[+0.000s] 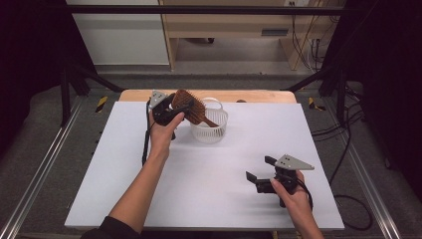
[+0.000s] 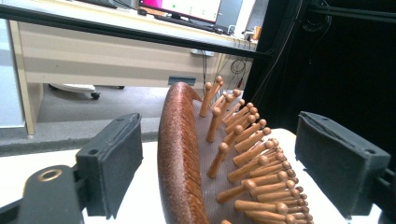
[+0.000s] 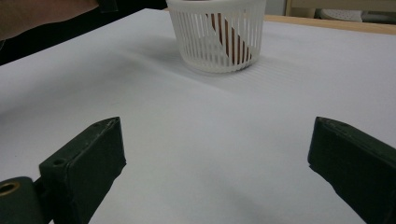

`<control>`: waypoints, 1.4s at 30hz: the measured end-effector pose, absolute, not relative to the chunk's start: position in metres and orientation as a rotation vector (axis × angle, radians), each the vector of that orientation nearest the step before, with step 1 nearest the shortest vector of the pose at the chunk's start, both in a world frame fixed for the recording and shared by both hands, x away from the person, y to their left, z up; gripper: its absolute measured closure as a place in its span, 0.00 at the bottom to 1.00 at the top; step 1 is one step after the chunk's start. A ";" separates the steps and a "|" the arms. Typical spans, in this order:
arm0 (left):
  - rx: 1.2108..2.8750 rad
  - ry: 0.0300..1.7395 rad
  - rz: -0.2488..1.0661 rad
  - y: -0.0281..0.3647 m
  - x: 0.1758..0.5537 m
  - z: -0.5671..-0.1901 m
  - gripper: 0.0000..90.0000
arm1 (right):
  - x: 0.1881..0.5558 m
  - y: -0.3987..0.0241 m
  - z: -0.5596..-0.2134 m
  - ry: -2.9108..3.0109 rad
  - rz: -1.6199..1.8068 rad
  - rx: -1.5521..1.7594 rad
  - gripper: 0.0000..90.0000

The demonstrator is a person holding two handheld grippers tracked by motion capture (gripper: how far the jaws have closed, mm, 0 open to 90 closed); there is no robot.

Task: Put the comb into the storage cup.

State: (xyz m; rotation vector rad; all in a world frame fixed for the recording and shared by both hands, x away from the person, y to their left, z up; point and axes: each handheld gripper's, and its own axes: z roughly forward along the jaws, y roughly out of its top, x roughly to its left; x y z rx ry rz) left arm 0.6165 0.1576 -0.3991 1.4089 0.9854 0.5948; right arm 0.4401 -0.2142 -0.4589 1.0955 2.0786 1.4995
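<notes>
While unclamped, hairbrush (image 2: 187, 154) between hand-held gripper (image 2: 233, 163) pads.

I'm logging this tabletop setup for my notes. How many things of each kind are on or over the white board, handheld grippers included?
Wooden hairbrush: 1
White slatted basket: 1
Handheld grippers: 2, namely the left gripper and the right gripper
Total: 4
</notes>
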 end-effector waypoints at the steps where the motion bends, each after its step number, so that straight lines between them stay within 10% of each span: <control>1: 1.409 0.987 0.597 0.158 0.616 -0.399 0.15 | 0.440 -0.214 -0.459 2.079 1.500 1.095 0.05; 42: 1.412 0.974 0.591 0.154 0.613 -0.396 0.03 | 0.440 -0.214 -0.460 2.090 1.492 1.088 0.05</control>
